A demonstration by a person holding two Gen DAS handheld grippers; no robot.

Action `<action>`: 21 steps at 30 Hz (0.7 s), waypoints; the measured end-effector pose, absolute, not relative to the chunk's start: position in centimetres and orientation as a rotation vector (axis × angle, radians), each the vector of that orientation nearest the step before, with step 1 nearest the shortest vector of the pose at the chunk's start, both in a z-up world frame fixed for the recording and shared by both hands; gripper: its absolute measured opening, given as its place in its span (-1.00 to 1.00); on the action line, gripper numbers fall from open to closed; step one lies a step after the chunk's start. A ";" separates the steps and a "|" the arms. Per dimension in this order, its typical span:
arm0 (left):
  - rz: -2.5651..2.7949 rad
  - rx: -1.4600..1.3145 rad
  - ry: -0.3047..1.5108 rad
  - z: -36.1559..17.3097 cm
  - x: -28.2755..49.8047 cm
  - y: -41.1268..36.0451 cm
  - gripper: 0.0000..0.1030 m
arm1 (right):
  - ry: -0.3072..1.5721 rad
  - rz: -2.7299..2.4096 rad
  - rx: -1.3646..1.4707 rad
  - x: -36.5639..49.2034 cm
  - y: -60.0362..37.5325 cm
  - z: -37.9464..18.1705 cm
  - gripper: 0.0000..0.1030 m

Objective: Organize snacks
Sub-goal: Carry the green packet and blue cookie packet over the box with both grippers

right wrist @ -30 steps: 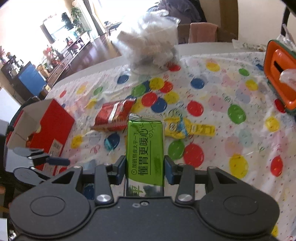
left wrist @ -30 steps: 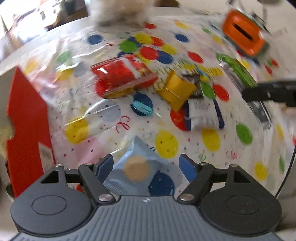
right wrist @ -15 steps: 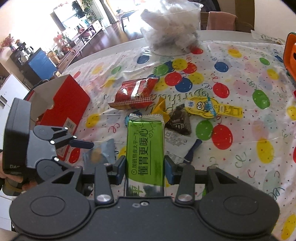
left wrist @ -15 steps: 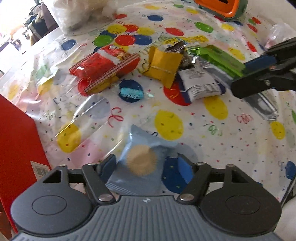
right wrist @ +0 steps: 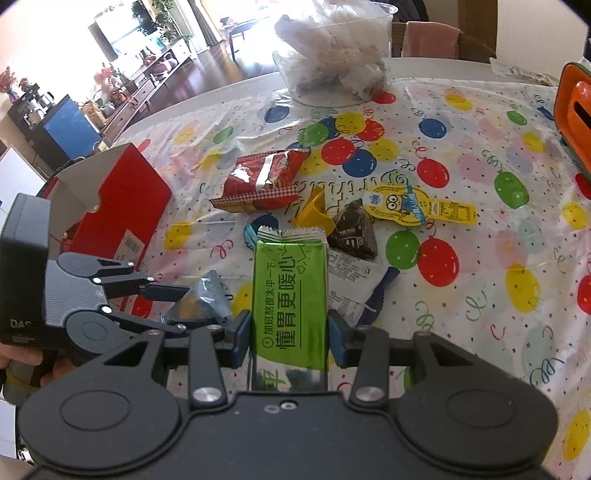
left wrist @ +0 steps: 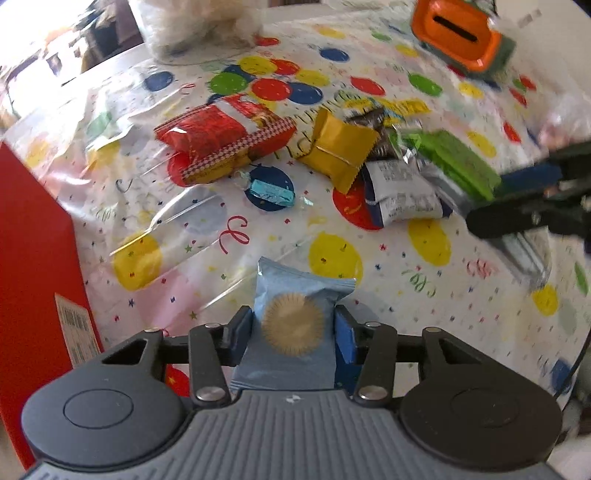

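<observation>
My left gripper (left wrist: 293,332) is shut on a light blue cookie packet (left wrist: 295,321), held just above the balloon-print tablecloth; both also show in the right wrist view (right wrist: 199,299). My right gripper (right wrist: 290,332) is shut on a green snack bar (right wrist: 290,291), which also shows at the right of the left wrist view (left wrist: 458,162). On the cloth lie a red snack bag (left wrist: 225,140), a yellow packet (left wrist: 340,147), a white-and-blue packet (left wrist: 402,192), a small blue candy (left wrist: 271,192), a dark M&M's bag (right wrist: 352,230) and a yellow Minions pouch (right wrist: 413,206).
An open red box (right wrist: 122,206) stands at the table's left edge, beside my left gripper. An orange-and-green container (left wrist: 465,33) sits at the far right. A clear tub of white wrappers (right wrist: 332,55) stands at the back.
My left gripper has closed on the blue cookie packet and lifted it slightly. My right gripper, still holding the green bar, has moved nearer the snack pile.
</observation>
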State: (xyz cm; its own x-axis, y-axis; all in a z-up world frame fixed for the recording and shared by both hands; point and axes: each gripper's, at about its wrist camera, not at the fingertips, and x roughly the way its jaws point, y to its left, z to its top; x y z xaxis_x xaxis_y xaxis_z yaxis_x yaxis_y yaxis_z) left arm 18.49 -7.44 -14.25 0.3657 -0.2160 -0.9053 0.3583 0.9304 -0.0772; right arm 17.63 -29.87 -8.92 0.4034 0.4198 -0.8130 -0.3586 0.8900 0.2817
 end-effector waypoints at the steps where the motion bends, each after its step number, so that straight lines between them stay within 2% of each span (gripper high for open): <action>1: -0.366 0.116 1.135 -14.0 18.4 -7.2 -0.10 | 1.043 0.486 0.065 17.5 -29.8 -8.8 -0.20; 21: -0.272 -0.053 0.973 -2.7 13.6 0.8 -0.10 | 0.903 0.494 0.058 14.2 -23.9 -1.9 -0.20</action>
State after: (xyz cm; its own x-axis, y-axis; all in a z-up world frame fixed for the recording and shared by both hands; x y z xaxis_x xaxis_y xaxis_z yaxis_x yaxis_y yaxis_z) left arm 13.56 0.83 -2.66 0.5313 -0.2517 -0.8089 0.2046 0.9647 -0.1658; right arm 14.23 -23.88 -1.94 0.5159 0.4351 -0.7379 -0.3871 0.8869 0.2522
